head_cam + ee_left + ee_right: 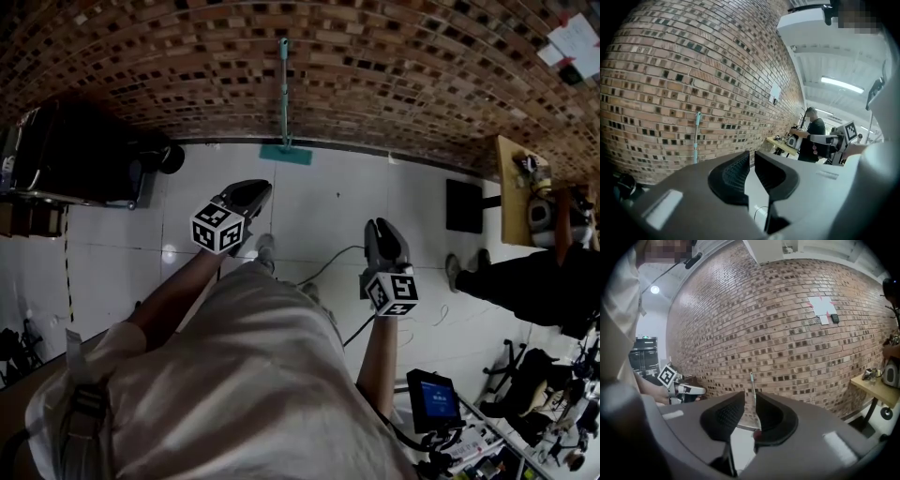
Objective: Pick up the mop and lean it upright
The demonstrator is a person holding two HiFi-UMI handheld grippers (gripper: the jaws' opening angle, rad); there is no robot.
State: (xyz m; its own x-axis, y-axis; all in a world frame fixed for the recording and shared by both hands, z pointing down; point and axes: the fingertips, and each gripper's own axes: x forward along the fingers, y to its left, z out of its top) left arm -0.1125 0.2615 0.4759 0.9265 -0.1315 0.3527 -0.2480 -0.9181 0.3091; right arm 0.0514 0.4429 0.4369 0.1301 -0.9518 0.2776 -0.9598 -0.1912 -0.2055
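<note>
1. Head view has the mop [284, 98] standing upright against the brick wall [394, 66], teal flat end down on the white tile floor [319, 211] at the wall's foot, well apart from both grippers
2. The left gripper [253, 190] is held out over the floor and points toward the wall; the left gripper view shows its jaws drawn almost together, with only a thin slit between the ribbed pads and nothing in it
3. The right gripper [380, 227] is held out beside it, apart from the left one; the right gripper view shows its jaws just as narrow and holding nothing
4. Right gripper view also lines the mop's thin handle up with that slit, but the mop is far off at the wall and untouched
5. A black cart [75, 159] stands by the wall at the left
6. A wooden table [511, 187] stands at the right, with a person in dark clothes [544, 281] next to it
7. A cable [328, 262] trails across the tiles between the grippers
</note>
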